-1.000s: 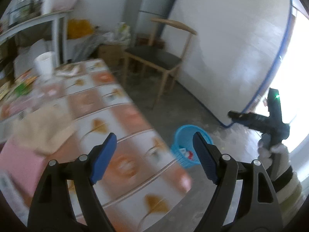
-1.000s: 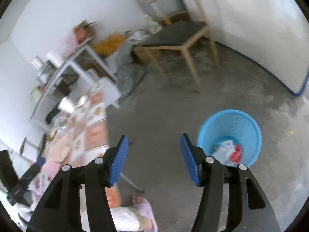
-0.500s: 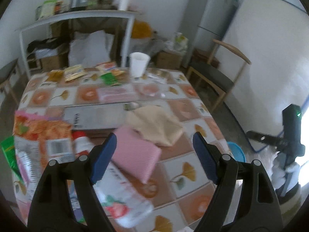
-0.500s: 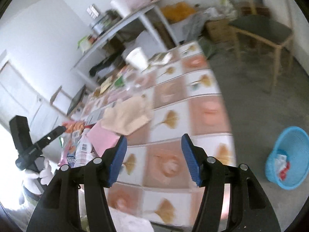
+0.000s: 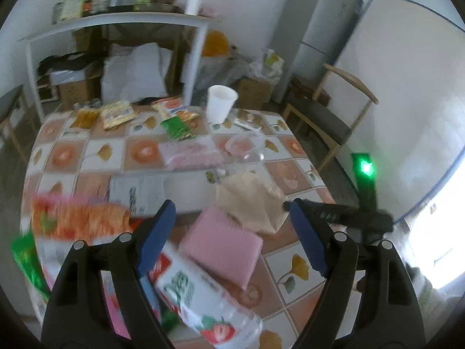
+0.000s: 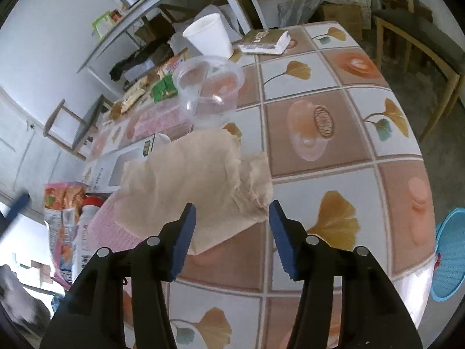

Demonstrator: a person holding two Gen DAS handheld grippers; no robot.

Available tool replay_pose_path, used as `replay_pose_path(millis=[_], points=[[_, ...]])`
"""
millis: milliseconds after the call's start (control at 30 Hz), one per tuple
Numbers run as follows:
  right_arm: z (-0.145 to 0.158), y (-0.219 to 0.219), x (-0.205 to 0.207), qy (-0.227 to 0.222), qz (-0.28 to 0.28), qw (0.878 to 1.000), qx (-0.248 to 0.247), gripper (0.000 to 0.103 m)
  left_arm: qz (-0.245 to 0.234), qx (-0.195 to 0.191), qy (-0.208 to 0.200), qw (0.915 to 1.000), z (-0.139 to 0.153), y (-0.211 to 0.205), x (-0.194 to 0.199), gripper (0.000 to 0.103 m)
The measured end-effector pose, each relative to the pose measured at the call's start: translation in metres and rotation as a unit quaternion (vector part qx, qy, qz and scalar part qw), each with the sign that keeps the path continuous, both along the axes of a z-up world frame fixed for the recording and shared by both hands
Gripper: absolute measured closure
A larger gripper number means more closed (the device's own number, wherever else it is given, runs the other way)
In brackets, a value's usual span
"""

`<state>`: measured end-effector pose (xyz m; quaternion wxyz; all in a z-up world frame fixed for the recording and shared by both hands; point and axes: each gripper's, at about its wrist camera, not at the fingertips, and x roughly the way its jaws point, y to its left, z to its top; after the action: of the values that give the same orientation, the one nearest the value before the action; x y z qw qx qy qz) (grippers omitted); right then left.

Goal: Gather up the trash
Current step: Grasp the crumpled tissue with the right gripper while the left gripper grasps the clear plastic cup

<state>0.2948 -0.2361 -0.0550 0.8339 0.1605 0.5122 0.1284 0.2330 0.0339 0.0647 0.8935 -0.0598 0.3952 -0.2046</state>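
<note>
A: Left wrist view first. Left claw (image 5: 229, 234) at bottom centre, jaws wide apart, nothing btwn them. Under it, on the tiled surface (image 5: 96, 152): pink pad (image 5: 223, 241) at centre, blurry plastic bottle (image 5: 203, 296) w/ strawberry label lower centre.

B: Trash?

A: Crumpled brown paper (image 5: 250, 200) just right of centre, its edge overlapping the pink pad. Orange snack bag (image 5: 78, 221) at left, white paper cup (image 5: 221, 107) upright at upper centre. Other gripper's dark body w/ green light shows at right.

B: Right wrist view?

A: Right claw (image 6: 231, 229) at bottom centre, jaws have just been closing a bit but are apart, pads touching nothing. Brown paper (image 6: 197, 174) sits just above the claw, centre-left, partly on the pink pad (image 6: 107, 226). Clear plastic tub (image 6: 209, 87) at upper centre, touching the paper's far edge or not, can't tell. Cup (image 6: 209, 36) above it. Blue basket (image 6: 449, 256) on the floor at right edge, w/ some scraps inside.
</note>
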Motion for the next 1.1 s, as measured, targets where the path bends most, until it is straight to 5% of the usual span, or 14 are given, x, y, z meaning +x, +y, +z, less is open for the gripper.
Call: replay_pose_path(millis=[133, 267, 533, 967, 1100], points=[[-0.003, 0.007, -0.001, -0.003, 0.007, 1.000, -0.029, 0.053, -0.035, 0.010, 0.013, 0.9993, 0.012, -0.020, 0.053, 0.026], [-0.003, 0.003, 0.002, -0.010, -0.003, 0.999, -0.043, 0.053, -0.074, 0.076, -0.005, 0.9944, 0.005, -0.058, 0.109, 0.026], [-0.011, -0.006, 0.009, -0.004, -0.009, 0.999, -0.036, 0.058, -0.133, 0.060, 0.001, 0.9894, -0.020, -0.107, 0.183, 0.027], [-0.013, 0.009, 0.014, -0.014, 0.029, 0.999, -0.035, 0.071, -0.203, 0.119, 0.050, 0.9705, -0.074, -0.145, 0.207, 0.050], [-0.013, 0.014, 0.011, -0.018, 0.038, 0.998, -0.049, 0.079, -0.206, 0.111, 0.061, 0.9702, -0.080, -0.143, 0.207, 0.062]])
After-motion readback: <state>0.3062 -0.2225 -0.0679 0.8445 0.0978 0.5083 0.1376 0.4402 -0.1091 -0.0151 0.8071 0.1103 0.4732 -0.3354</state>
